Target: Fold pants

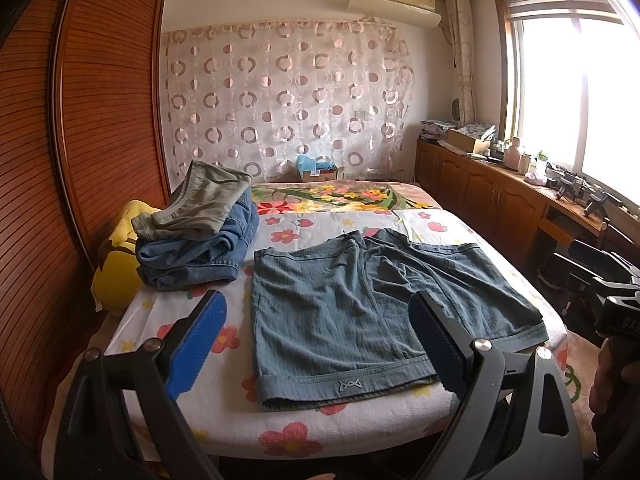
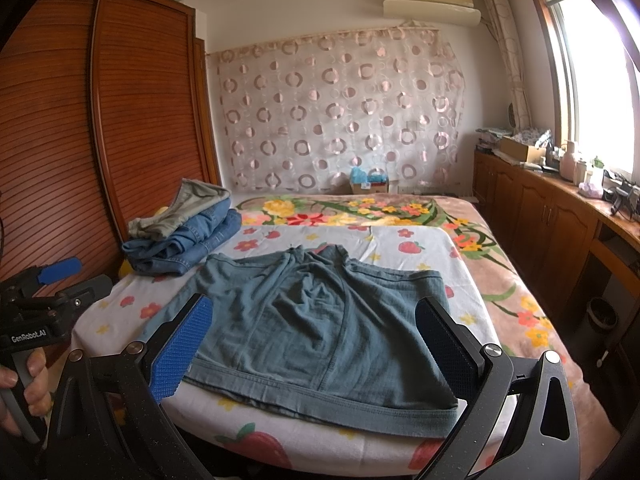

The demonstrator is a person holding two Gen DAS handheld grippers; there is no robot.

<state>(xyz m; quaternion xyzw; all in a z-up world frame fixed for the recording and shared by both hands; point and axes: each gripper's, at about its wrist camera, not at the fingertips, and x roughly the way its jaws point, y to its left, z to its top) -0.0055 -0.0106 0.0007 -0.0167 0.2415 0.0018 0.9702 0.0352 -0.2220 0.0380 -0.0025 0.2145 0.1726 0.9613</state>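
A pair of teal-blue shorts point(image 1: 360, 312) lies spread flat on the bed's flowered sheet point(image 1: 224, 412), waistband at the near edge. It also shows in the right wrist view point(image 2: 320, 328). My left gripper point(image 1: 316, 340) is open and empty, hovering above the near left part of the shorts. My right gripper point(image 2: 316, 344) is open and empty, hovering above the near edge of the shorts. The left gripper also shows at the left edge of the right wrist view point(image 2: 48, 280).
A pile of folded clothes, grey on blue denim point(image 1: 200, 232), sits at the bed's left, with a yellow cushion point(image 1: 116, 272) beside it. A wooden wardrobe point(image 1: 80, 120) stands on the left. Wooden cabinets point(image 1: 500, 192) with clutter run under the window on the right.
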